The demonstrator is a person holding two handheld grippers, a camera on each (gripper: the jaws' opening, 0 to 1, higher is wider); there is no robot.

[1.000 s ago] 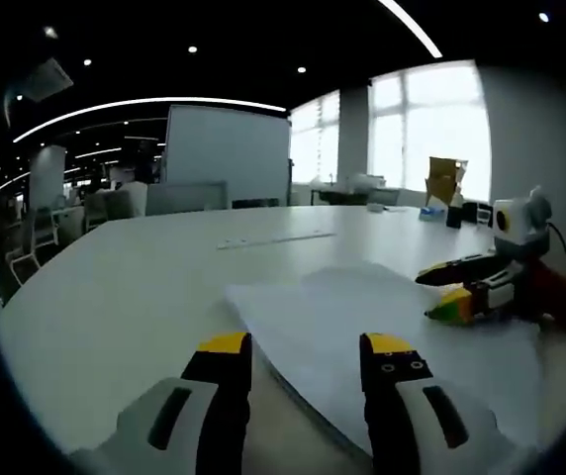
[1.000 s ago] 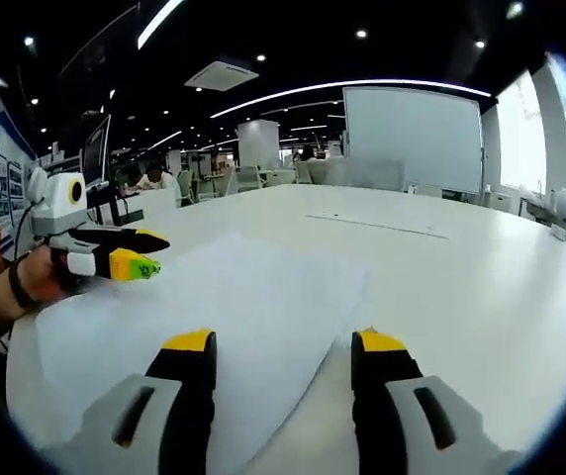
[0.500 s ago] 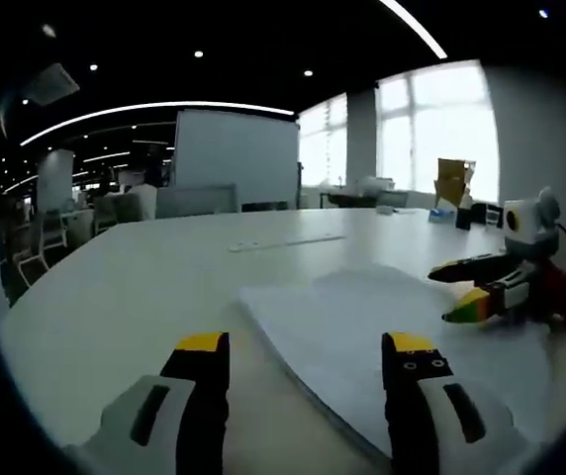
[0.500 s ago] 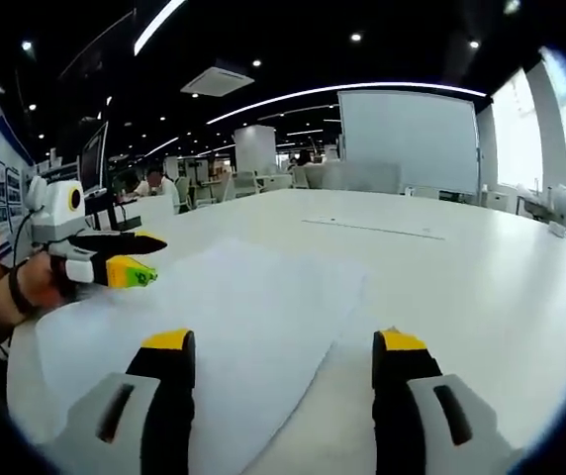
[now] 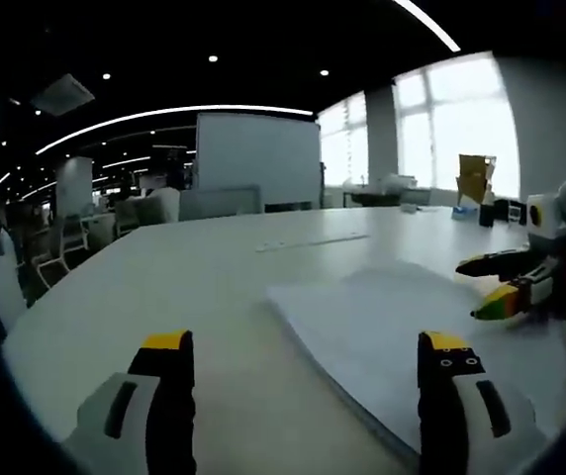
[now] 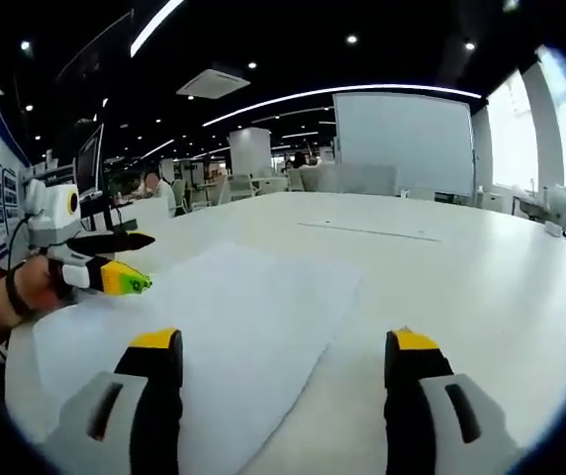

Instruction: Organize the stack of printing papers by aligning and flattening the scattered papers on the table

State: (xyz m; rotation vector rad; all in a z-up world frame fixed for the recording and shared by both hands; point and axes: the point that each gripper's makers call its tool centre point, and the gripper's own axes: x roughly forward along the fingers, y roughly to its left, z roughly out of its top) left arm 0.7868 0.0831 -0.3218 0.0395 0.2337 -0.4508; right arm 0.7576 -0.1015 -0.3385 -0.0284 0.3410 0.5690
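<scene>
I held my left gripper (image 5: 305,358) and my right gripper (image 6: 281,358) over the white table (image 5: 144,297), the jaws of each spread wide apart with nothing between them. The stack of papers (image 6: 234,317) lay flat on the table between the two, one corner pointing away from me.

In the left gripper view the near corner of the paper stack (image 5: 402,341) is hidden behind a jaw of the left gripper (image 5: 308,361), and its right part is cut off at the rim. In the right gripper view the stack's near edge is covered by a jaw of the right gripper (image 6: 283,361). Sheet count and edge alignment cannot be told. Items at the table's (image 5: 164,297) far right corner are too small to identify. The thin strip (image 6: 372,230) near the table's far edge is unreadable.
</scene>
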